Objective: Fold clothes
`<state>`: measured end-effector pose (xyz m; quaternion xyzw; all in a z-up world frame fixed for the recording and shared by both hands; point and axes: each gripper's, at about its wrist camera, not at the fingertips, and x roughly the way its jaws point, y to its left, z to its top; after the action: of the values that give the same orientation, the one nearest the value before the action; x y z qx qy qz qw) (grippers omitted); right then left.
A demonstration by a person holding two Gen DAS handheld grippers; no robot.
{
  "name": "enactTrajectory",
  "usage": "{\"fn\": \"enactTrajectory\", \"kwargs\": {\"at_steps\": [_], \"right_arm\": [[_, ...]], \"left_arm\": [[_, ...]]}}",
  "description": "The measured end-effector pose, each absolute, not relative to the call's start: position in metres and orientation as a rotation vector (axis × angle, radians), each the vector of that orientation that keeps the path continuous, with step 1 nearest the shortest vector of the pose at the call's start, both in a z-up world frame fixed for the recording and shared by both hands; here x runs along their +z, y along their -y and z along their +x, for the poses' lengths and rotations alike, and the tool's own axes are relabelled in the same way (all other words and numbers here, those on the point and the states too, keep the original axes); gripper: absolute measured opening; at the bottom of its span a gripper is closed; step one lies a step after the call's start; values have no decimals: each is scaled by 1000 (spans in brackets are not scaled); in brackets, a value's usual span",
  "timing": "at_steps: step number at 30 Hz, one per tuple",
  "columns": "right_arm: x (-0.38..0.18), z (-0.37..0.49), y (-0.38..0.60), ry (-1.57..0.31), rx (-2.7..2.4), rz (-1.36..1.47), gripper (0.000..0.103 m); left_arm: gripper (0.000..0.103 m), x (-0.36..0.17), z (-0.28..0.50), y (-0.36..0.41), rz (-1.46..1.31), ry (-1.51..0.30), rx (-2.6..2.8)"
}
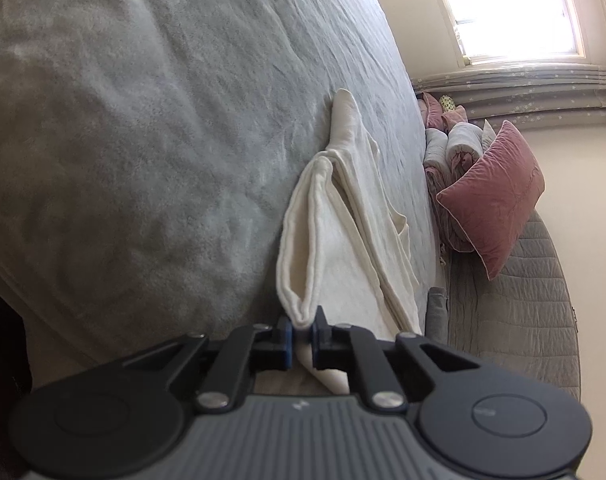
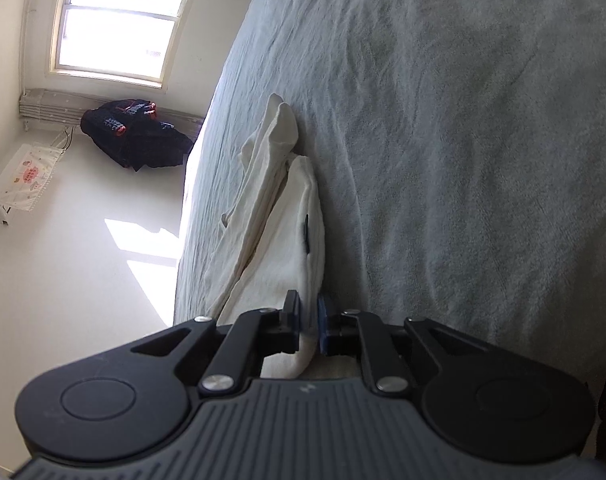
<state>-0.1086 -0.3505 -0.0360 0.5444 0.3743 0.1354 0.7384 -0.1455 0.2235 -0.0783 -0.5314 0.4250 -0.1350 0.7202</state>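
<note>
**Both grippers pinching one cream garment on the bed**

Nearest to you, your left gripper (image 1: 302, 330) is clamping a folded edge of the cream garment (image 1: 335, 236) between its blue-padded fingers (image 1: 288, 340), with the cloth bunching out just ahead of them. Your right gripper (image 2: 309, 312) is doing the same on another edge of that one garment (image 2: 279, 216), its jaws closing on a thick fold of white cloth. A small dark mark is showing on the fabric just beyond the right gripper.

The garment is lying in a long, partly folded strip on the bed (image 1: 163, 120), which is wearing a grey-green fleecy cover with soft creases running across it. The strip is stretching away from both grippers, ending in a pointed corner resting on the cover.

Farther off in the left view, one pink cushion (image 1: 499, 192) is leaning against a heap of rolled bedding (image 1: 455, 152), beside a quilted grey headboard (image 1: 523, 312). In the right view, one dark bag (image 2: 131, 132) is sitting against the pale wall below the window (image 2: 119, 20), and one white unit with a printed cover (image 2: 19, 184) is standing near it. Sunlight is falling in a bright patch there.
</note>
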Motion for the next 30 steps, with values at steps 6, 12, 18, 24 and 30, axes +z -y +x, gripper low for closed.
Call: {"fn": "enactTrajectory", "kwargs": {"at_steps": [6,12,18,24,30], "right_arm": [[-14,-92,355,-750,338,1314,13],[11,-52,355,-687,338,1346,13],[10,-10,354,-658,297,1345,13],[-12,18,354,-670,240,1295,13],[-31,30,359,-679,181,1196,27]], "left_arm": [[8,-51,-134,-222,-1301,-851,-339],[8,-24,-98,-213,-1349,-744,-343],[8,-16,-41,-209,-1332,-691,-301],[8,-30,11,-200,-1282,-703,-208],[28,-47,43,-197,-1154,-703,-168]]}}
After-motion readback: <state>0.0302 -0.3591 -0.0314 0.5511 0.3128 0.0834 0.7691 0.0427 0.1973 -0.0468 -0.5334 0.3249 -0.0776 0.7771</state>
